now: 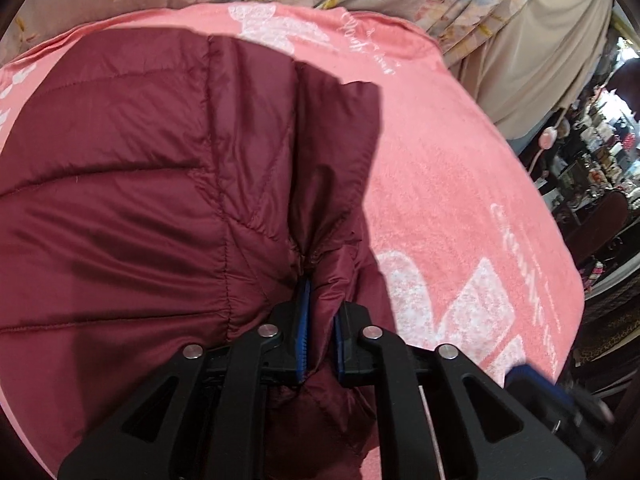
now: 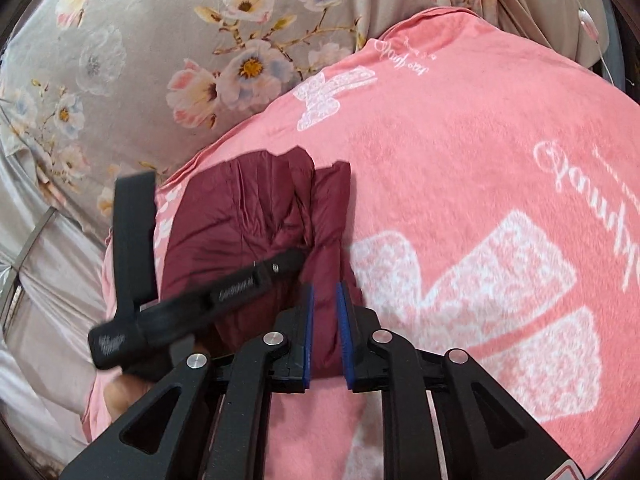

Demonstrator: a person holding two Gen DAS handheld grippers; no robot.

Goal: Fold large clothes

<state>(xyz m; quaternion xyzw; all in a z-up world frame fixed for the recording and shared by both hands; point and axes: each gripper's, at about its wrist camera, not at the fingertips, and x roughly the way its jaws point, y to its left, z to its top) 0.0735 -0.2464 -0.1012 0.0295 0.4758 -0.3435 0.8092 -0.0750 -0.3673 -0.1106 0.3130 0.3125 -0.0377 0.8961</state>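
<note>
The left gripper (image 1: 320, 320), low in the frame's centre, pinches a fold of the maroon quilted jacket (image 1: 140, 200), which lies folded on a pink blanket (image 1: 460, 200) across the frame's left. The right gripper (image 2: 325, 332) stands slightly spread above the jacket's edge, holding nothing. A floral sheet (image 2: 140, 60) fills the upper left.

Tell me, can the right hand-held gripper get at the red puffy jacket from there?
Probably yes. The right hand-held gripper sits right at the jacket edge, nothing between them, though the left hand-held gripper is close beside it.
</note>
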